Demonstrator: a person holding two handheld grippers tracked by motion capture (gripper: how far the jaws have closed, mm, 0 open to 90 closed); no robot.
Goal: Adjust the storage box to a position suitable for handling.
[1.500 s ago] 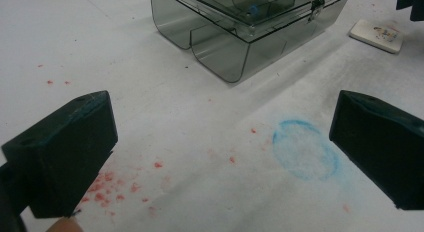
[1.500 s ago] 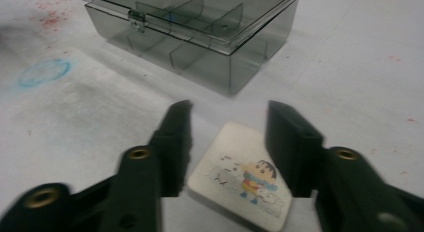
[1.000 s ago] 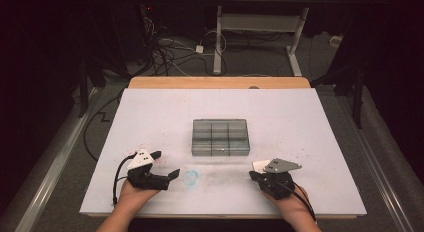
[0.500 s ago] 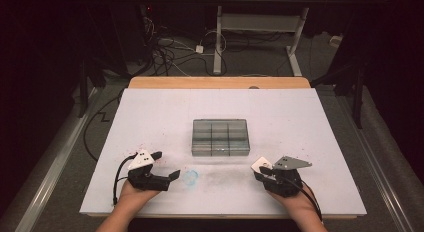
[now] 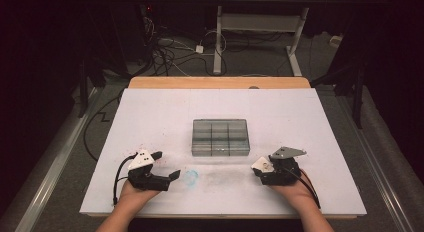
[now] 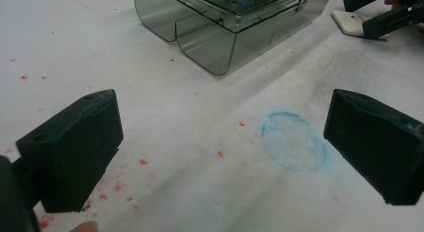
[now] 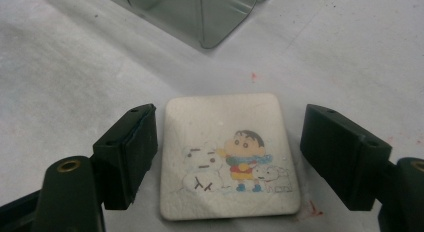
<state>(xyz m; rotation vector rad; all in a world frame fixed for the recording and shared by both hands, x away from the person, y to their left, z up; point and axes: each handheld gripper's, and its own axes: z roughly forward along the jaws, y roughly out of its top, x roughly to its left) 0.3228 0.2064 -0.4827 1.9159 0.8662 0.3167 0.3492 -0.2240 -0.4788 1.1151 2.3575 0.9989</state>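
Writing: no brand or readable lettering shows on the card [image 7: 229, 163]; small marks under its drawing are too fine to read.
Card: a pale square with rounded corners, printed with a cartoon child in a red top and blue scarf, a snowman at the child's 9 o'clock and a small white dog at 3 o'clock.
Card's place: flat on the white table [image 5: 150, 112], between the right gripper's jaws, at 5 o'clock from the smoky clear compartment box [image 5: 220, 137].
Right gripper [image 7: 227, 157]: jaws have just been opening and stand spread either side of the card, pads clear of its edges.
Left gripper [image 6: 220, 152]: jaws spread wide over bare table, gripping nothing.
Table marks: a blue chalky ring [image 6: 294, 141] and red specks [image 6: 143, 161] lie ahead of the left gripper.
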